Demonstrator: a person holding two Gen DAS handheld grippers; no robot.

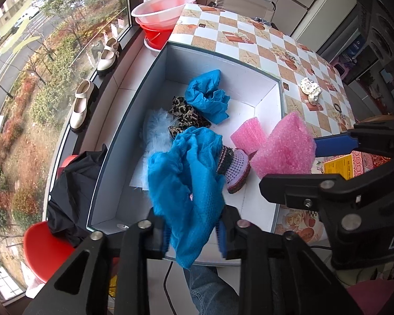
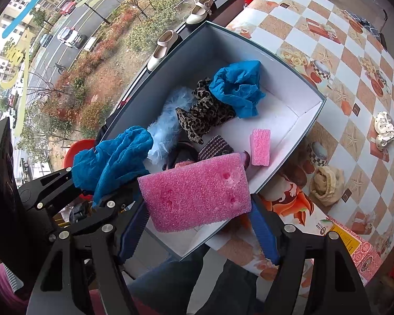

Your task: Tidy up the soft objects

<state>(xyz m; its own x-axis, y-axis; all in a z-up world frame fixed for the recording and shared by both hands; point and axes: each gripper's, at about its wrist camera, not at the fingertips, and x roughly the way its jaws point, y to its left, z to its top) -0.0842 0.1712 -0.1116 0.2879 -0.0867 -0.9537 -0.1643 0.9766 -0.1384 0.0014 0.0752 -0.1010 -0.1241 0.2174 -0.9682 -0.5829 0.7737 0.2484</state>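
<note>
left gripper sat closest to us, the blue mesh cloth draped between its pads. the pads stood apart on either side with visible gaps, so we read it as spread, not pinching. the cloth hung over the near end of the box, its tail trailing past the near wall toward the person's jeans.

risk 1: with no clamp on it, the cloth could slide off on the outside of the near wall instead of into the box, or snag on a pad and get dragged out when the gripper lifts.

right gripper held the big pink foam block across its width, blue pads against both ends, over the near right part of the box. we judged it clamped on the foam, though the contact on the left end was partly hidden.

risk 2: the foam is light and springy. an uneven release could tip it onto the rim and off onto the worktop.

risk 3: the two grippers were close together over the same end of the box, so a clash was possible.

already inside: second blue cloth, leopard scrunchie, pale blue fluffy piece, small pink foam, knitted piece. white spotted item was left out on the worktop.
</note>
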